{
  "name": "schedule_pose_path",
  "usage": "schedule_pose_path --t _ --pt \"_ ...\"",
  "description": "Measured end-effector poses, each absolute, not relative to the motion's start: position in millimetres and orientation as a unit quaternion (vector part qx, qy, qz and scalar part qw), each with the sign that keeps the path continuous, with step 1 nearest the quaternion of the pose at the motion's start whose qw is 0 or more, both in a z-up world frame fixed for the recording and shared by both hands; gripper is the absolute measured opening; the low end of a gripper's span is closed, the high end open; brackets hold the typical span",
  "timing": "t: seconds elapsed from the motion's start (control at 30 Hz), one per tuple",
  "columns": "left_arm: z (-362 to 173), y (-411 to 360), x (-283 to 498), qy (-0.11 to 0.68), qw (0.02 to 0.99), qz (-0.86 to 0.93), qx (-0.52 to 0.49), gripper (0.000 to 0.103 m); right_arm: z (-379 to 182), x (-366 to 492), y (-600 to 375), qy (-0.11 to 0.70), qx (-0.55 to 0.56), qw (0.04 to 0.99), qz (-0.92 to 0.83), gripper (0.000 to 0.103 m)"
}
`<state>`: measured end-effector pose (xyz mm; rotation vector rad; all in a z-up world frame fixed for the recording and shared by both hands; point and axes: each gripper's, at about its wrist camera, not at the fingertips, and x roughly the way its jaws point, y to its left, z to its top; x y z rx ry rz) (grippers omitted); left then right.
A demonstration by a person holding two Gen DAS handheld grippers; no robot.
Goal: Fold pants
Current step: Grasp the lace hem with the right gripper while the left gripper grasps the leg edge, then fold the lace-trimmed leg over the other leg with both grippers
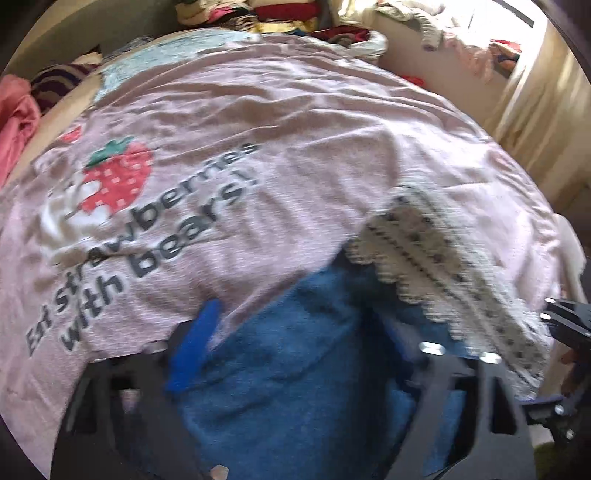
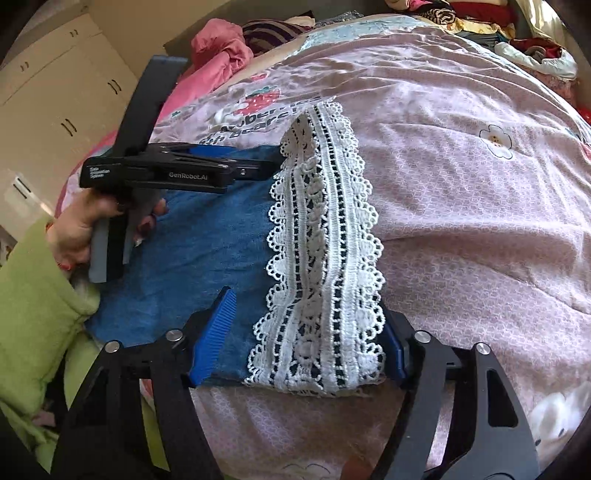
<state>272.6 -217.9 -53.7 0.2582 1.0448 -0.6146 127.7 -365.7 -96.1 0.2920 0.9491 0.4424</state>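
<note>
Your left hand [image 2: 83, 221], in a green sleeve [image 2: 33, 295], holds the left gripper [image 2: 275, 164] level over the blue pants [image 2: 192, 254] near the bed's left edge. Its tips reach the far end of the white lace hem [image 2: 325, 236]; whether the fingers are closed on the fabric cannot be told. The pants lie flat on the pink bedspread [image 2: 461, 221], lace trim running toward the printed strawberry [image 1: 114, 177]. Your right gripper [image 2: 299, 343] sits at the near end of the hem, blue pads [image 2: 216, 332] spread wide on either side of the lace and denim, not clamped. Piled clothes [image 2: 480, 22] crowd the bed's far edge.
</note>
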Motion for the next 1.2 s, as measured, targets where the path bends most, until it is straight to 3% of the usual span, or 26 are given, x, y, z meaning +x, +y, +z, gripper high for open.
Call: schedule_pose_path --t 0.1,0.13,0.17,0.23,0.47,0.83,1.03,1.1,1.2 --pt "-55 -224 268 0.489 0.811 -0.294 0.126 0.055 -99 131 -366 0.448 0.153 0.853 0.221 0.053" --pt "-55 -225 267 0.490 0.810 -0.298 0.124 0.046 -100 132 -364 0.447 0.154 0.852 0.224 0.051" --pt "-55 -226 265 0.491 0.808 -0.302 0.121 0.031 -100 133 -363 0.447 0.152 0.853 0.225 0.045" --pt "-54 -230 259 0.489 0.808 -0.301 0.128 0.021 -100 135 -362 0.446 0.158 0.849 0.237 0.022" --pt "-45 -224 249 0.469 0.823 -0.296 0.121 0.010 -76 126 -347 0.422 0.153 0.853 0.267 0.018" --pt "8 -153 226 0.408 0.861 -0.302 0.037 0.008 -5 104 -280 0.359 0.065 0.869 0.333 0.018" --pt "6 -85 213 0.402 0.879 -0.255 -0.013 0.011 0 103 -210 0.373 0.012 0.852 0.367 0.018" --pt "-2 -54 208 0.413 0.881 -0.228 -0.043 0.016 -6 102 -185 0.387 -0.014 0.845 0.369 0.018" --pt "-13 -8 200 0.423 0.882 -0.185 -0.096 0.036 -17 99 -148 0.395 -0.060 0.839 0.369 0.020"
